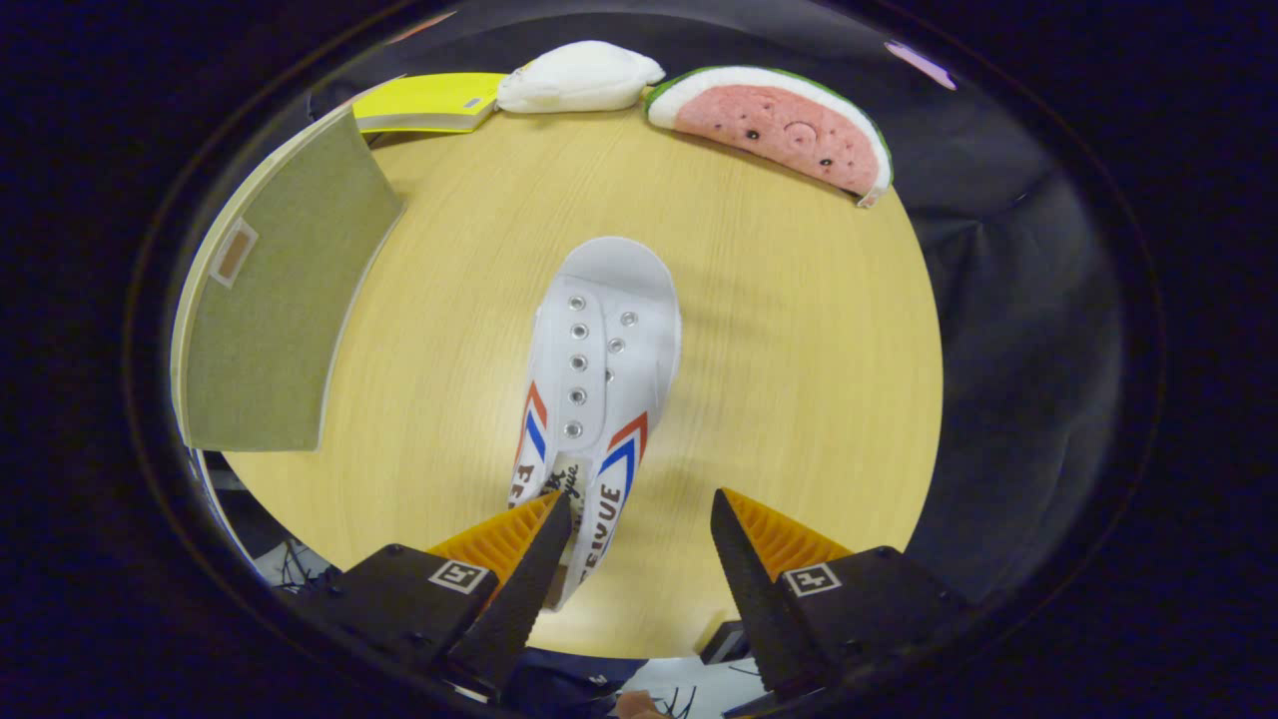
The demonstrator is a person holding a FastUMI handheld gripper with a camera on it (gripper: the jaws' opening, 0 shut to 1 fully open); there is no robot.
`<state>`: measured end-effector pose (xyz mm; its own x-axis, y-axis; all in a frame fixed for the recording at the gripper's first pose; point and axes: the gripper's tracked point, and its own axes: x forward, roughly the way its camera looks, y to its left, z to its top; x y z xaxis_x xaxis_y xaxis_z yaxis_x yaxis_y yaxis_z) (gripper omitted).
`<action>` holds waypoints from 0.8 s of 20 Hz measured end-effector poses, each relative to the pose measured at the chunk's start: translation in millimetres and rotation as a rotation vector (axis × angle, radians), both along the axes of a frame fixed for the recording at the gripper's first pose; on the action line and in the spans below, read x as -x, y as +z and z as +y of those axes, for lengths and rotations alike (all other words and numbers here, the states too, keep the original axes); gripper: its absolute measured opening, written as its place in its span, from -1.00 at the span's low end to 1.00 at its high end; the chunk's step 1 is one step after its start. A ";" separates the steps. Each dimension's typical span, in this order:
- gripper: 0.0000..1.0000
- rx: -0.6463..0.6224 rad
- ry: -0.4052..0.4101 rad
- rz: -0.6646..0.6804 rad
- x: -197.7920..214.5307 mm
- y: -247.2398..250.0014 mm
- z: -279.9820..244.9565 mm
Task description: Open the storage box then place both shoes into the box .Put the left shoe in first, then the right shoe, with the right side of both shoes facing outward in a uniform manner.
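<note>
White sneaker (599, 389) lies on tabletop (799, 330), long axis running straight away from tongs (639, 529), toe pointing away, heel between their tips. Tongs apart, gripping nothing. Olive storage box (280, 320) left of sneaker.

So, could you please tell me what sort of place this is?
Likely a staged test booth: a round wooden table against black cloth, holding a white sneaker and a watermelon plush; the gripper is open.
</note>
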<state>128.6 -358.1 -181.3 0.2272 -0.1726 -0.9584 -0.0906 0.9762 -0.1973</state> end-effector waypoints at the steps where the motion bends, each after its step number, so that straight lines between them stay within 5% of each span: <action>1: 0.82 -0.013 -0.007 0.009 -2.4 -5.4 -2.9; 5: 0.75 -0.062 -0.019 0.034 -10.7 -17.5 -10.0; 8: 0.48 -0.175 -0.048 0.039 -8.6 -23.7 -2.2; 13: -0.51 -0.234 0.002 0.012 -7.9 -26.4 9.5; 16: -0.59 -0.258 -0.020 -0.014 -7.7 -27.1 6.7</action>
